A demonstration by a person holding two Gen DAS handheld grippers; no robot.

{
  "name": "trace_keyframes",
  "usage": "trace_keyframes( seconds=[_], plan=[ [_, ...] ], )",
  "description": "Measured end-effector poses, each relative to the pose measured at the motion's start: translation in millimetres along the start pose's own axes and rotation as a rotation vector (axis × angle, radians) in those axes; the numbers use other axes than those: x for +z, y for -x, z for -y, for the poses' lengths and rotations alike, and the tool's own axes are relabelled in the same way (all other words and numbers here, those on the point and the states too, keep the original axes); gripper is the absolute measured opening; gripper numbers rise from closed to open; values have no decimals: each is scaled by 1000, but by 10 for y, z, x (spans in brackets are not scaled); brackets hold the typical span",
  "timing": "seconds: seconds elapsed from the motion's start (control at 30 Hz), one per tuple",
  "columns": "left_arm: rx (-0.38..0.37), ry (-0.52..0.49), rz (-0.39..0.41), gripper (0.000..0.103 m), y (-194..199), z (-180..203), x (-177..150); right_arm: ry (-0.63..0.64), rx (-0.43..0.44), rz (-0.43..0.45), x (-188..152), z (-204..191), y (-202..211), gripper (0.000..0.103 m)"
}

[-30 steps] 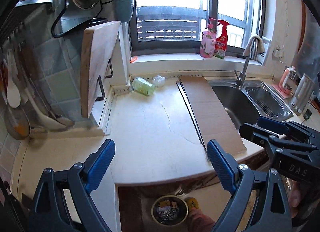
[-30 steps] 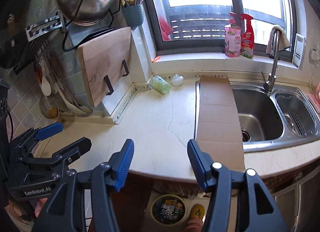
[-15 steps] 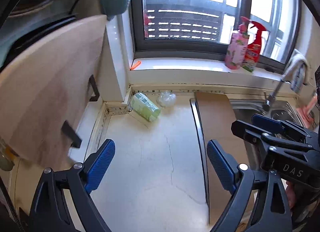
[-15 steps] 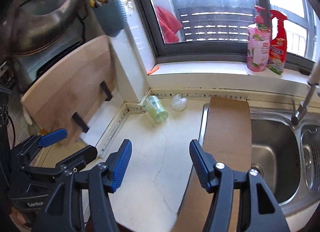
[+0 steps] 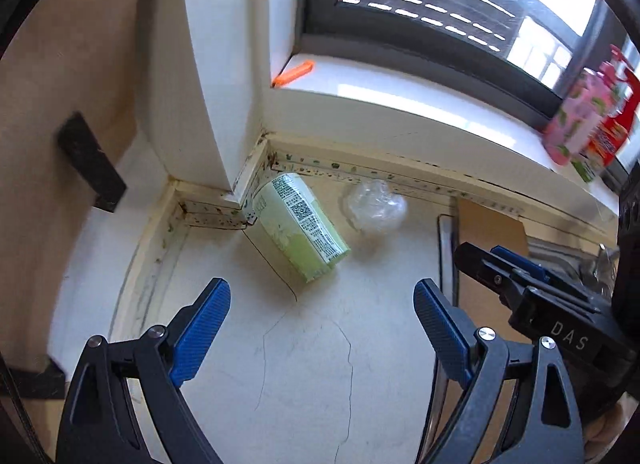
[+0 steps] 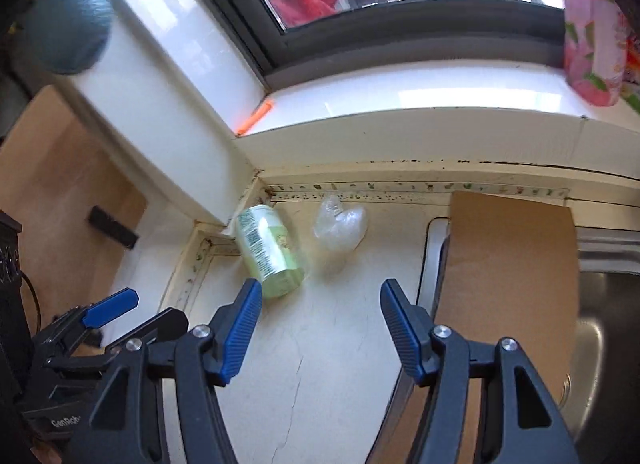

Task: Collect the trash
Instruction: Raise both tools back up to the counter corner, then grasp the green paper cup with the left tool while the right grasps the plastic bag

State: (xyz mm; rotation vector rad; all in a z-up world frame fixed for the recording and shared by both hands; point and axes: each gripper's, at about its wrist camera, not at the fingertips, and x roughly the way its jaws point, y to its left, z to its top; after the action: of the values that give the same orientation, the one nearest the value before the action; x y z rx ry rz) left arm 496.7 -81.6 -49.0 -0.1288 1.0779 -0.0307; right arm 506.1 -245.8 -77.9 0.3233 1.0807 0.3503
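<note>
Nearest, left gripper (image 5: 322, 318) and right gripper (image 6: 320, 322) hang over the cracked countertop (image 5: 312, 384), jaws wide apart, nothing between them. Beyond, a green can (image 5: 298, 229) lies on its side in the wall corner, crumpled clear plastic (image 5: 376, 205) just beside it. Farther, the windowsill (image 6: 400, 95).

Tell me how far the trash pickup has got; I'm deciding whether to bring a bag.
Nothing looks collected yet. The green can and the crumpled clear plastic lie on the counter by the back wall. The left gripper and right gripper are both open and empty, pointed at them. Both pieces remain to be picked up.
</note>
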Motion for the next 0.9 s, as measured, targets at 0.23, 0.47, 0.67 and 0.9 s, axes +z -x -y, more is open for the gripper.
trace_keyframes(
  seconds=[0.23, 0.47, 0.67, 0.9],
  plan=[
    [11, 97, -75, 92, -701, -206, 186, -82, 55, -30, 165, 240, -625, 62],
    [3, 172, -114, 90, -1204, -300, 314, -151, 85, -7, 342, 352, -1023, 62],
    [8, 206, -148, 90, -1544, -384, 338, -167, 73, -38, 337, 496, -1326, 62],
    [-23, 209, -138, 56, -1625, -413, 269, -106, 110, -54, 251, 483, -1389, 42]
  ],
)
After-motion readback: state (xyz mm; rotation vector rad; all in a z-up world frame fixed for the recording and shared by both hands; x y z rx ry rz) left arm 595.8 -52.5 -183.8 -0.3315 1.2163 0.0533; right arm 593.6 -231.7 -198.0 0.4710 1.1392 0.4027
